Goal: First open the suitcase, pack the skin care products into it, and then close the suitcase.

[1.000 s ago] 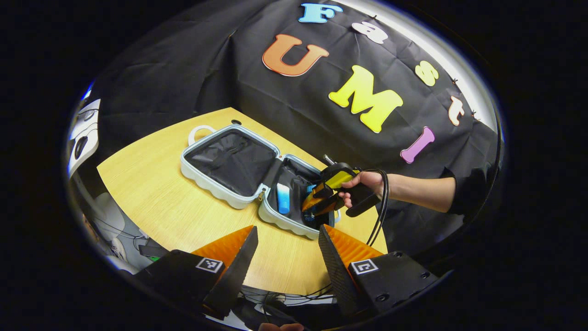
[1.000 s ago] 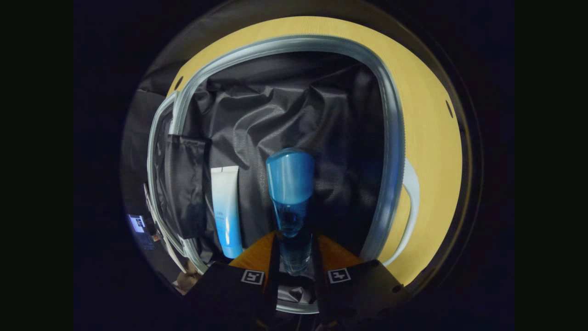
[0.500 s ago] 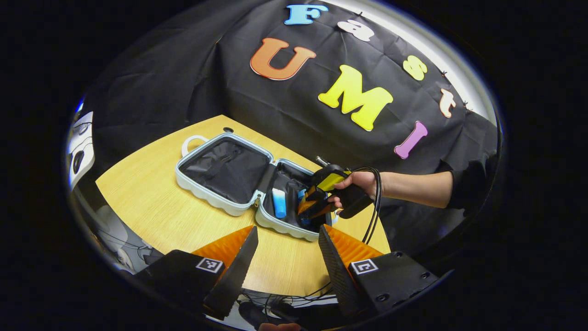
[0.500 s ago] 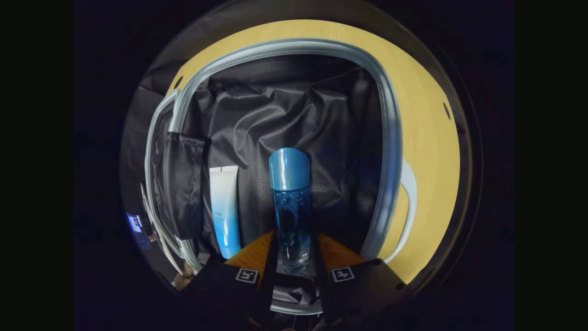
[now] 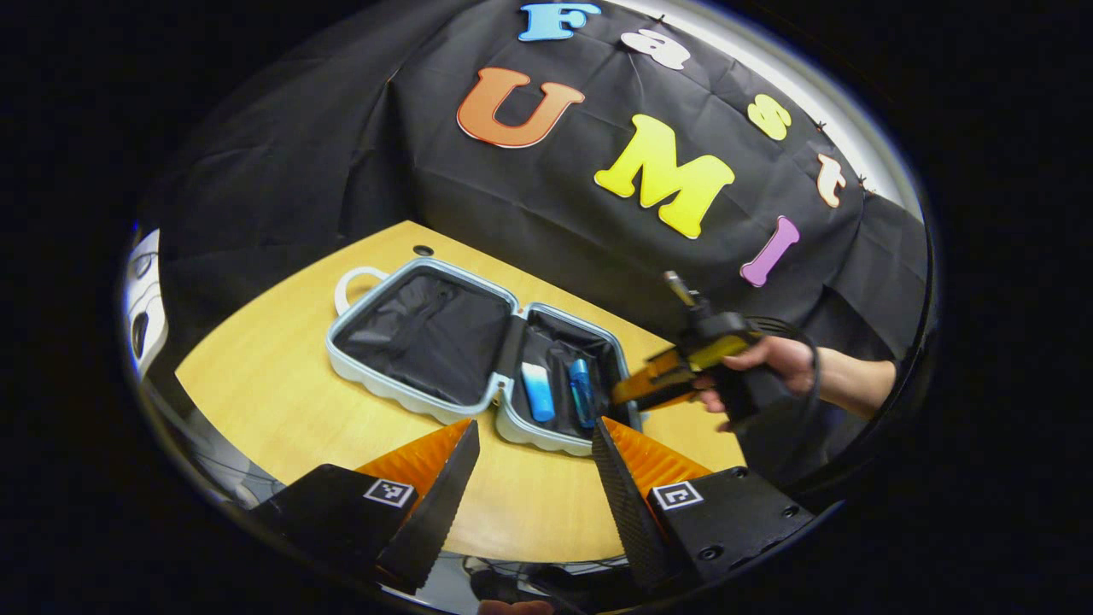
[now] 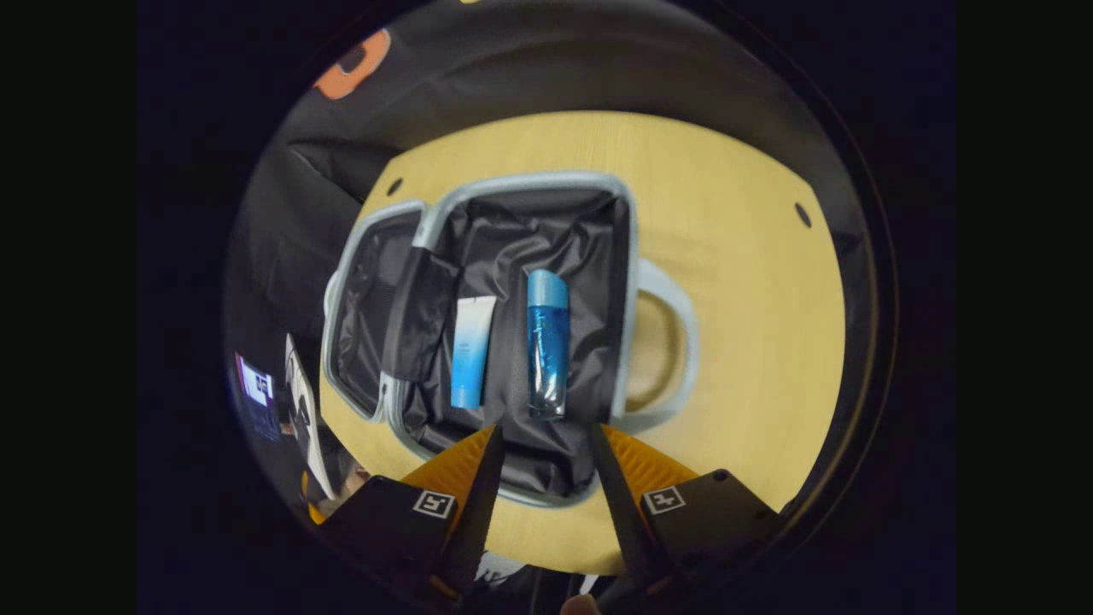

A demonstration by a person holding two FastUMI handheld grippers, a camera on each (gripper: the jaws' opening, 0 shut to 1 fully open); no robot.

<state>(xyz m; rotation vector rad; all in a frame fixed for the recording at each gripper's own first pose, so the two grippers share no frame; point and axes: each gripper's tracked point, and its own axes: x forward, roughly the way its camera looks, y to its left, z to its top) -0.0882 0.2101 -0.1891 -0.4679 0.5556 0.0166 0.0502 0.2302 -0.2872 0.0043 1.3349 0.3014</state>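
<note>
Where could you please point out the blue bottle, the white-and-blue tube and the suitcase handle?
blue bottle (image 6: 546, 354): right gripper view, mid-body.
white-and-blue tube (image 6: 470, 350): right gripper view, middle of the tube.
suitcase handle (image 6: 683, 342): right gripper view, outer curve of the loop.

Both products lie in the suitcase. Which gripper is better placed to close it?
Probably left. The left gripper is open, facing the suitcase's empty half; the right gripper hangs beside the filled half.

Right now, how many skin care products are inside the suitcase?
2. A tube and a blue bottle lie side by side in one half of the open suitcase, the tube nearer the hinge. Lining folds could hide more.
</note>
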